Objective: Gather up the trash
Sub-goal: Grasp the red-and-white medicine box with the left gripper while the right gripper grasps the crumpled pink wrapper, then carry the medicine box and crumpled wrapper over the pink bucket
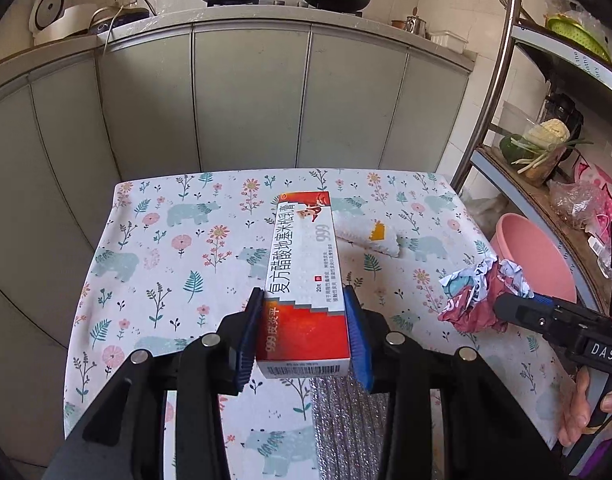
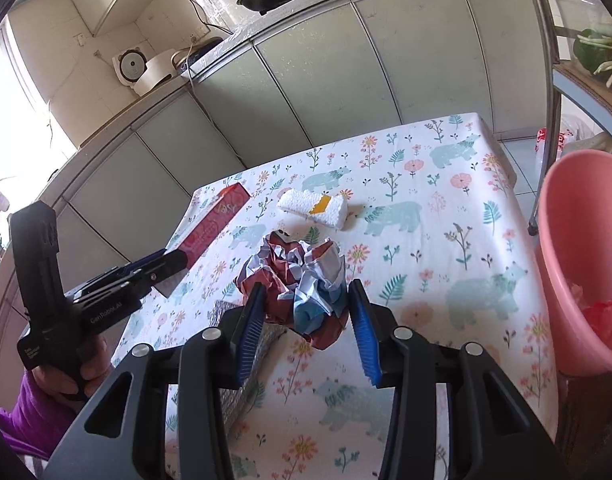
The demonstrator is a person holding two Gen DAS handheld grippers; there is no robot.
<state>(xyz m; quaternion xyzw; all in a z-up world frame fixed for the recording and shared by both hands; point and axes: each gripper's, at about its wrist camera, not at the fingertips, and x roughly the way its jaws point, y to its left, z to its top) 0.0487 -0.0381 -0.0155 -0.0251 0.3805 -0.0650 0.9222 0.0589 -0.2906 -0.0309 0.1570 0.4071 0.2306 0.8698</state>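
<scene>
My left gripper is shut on a long red and white ointment box, held by its near end above the table; the same box shows at the left of the right wrist view. My right gripper is shut on a crumpled wad of red, white and blue paper, lifted a little off the cloth; that wad also appears at the right of the left wrist view. A white folded tissue pack with a yellow patch lies on the table beyond both grippers.
The table wears a floral bear-print cloth. A pink plastic bin with a red bag inside stands off the table's right edge. A metal rack with vegetables rises behind it. Grey cabinets run along the far side.
</scene>
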